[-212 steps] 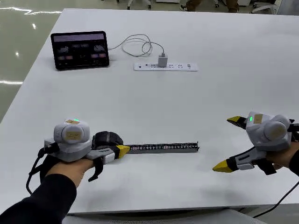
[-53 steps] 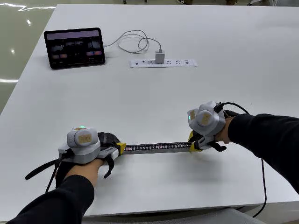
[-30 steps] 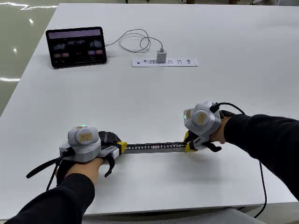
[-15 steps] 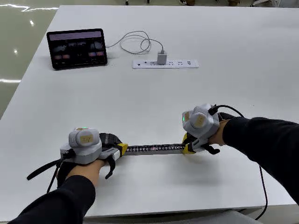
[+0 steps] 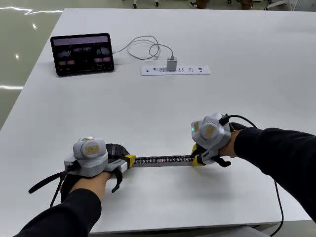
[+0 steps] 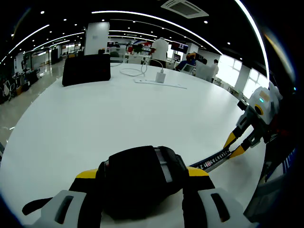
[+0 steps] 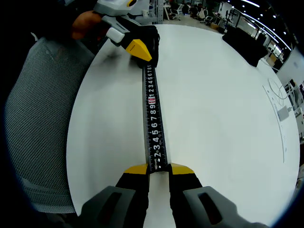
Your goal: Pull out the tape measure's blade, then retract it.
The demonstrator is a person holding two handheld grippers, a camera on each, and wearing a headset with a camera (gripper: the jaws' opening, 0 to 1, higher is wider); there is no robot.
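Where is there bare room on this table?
Bare table spreads between the tablet and power strip and the blade, and right of the strip. Crowded: the near edge, where left gripper clamps tape measure, right gripper the blade.

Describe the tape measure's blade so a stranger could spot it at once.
On the white table, look near the front edge. The blade is the thin strip lying flat from the black case in the left tool to the right tool; it alone carries printed numbers.
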